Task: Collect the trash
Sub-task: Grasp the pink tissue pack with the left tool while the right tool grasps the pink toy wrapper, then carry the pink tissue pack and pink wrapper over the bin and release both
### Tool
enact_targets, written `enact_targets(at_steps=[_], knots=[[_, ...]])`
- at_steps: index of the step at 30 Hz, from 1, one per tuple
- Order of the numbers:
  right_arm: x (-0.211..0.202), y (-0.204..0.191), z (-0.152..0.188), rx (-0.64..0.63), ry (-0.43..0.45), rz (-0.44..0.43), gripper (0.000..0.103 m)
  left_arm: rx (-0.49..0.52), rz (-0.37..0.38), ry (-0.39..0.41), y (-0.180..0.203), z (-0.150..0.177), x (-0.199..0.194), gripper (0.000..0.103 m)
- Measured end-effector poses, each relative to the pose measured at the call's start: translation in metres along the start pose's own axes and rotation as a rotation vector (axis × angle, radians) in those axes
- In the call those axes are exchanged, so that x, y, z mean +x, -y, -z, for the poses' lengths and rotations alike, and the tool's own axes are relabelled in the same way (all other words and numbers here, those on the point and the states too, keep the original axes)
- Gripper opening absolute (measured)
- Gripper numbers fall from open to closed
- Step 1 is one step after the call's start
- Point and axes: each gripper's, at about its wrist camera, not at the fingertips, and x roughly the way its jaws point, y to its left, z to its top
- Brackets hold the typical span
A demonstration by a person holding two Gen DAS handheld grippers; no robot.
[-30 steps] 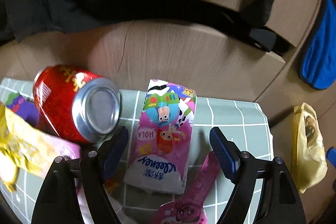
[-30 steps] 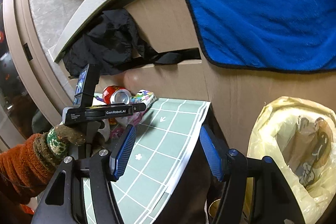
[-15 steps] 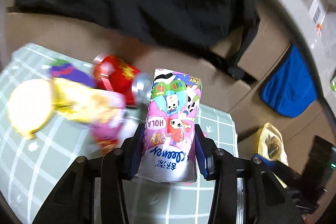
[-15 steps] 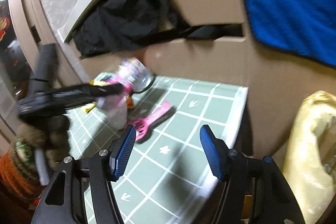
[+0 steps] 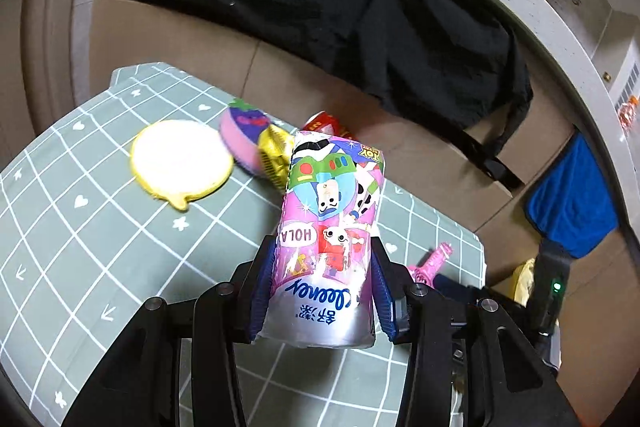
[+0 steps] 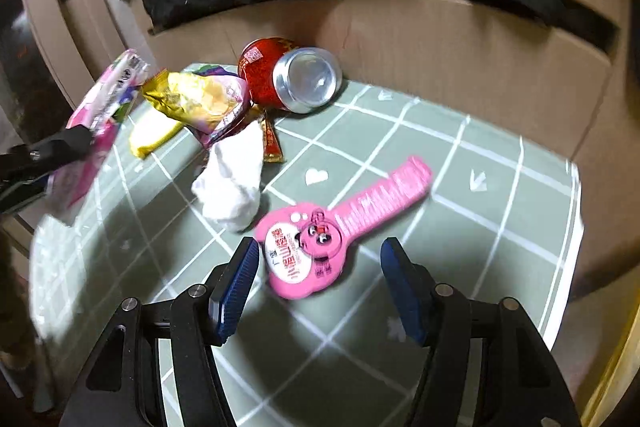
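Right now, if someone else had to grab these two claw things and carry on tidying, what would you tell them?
Left claw: shut on the pink tissue pack, lifted off the green checked table.
Right claw: open, empty, hovering just in front of the pink guitar-shaped wrapper.
On the table: red can lying on its side, yellow snack bag, crumpled white tissue, small red sachet, round yellow piece.
Done: tissue pack picked up.
Left: drop it in the yellow trash bag beyond the table's right edge, then collect the rest.
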Motion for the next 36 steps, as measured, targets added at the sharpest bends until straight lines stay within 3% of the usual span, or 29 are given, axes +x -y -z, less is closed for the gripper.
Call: enact_targets(at_steps=[4, 7, 9, 23, 36], knots=[[0.011, -0.009, -0.01, -0.066, -0.018, 0.044, 0.061, -0.005, -0.004, 0.002, -0.002, 0.001, -0.002, 0.045], [0.014, -0.01, -0.013, -0.093, -0.02, 0.061, 0.047, -0.004, -0.002, 0.0, -0.002, 0.0, -0.001, 0.045], [0.009, -0.009, -0.013, -0.09, -0.01, 0.037, 0.047, -0.001, -0.001, 0.002, -0.002, 0.0, -0.003, 0.045], [-0.092, 0.006, -0.012, -0.044, 0.169, -0.011, 0.047, 0.093, 0.024, 0.083, 0.041, -0.007, -0.026, 0.045], [-0.204, 0.043, -0.005, 0.013, 0.372, 0.092, 0.047, 0.259, 0.159, 0.191, 0.136, -0.019, -0.049, 0.045]])
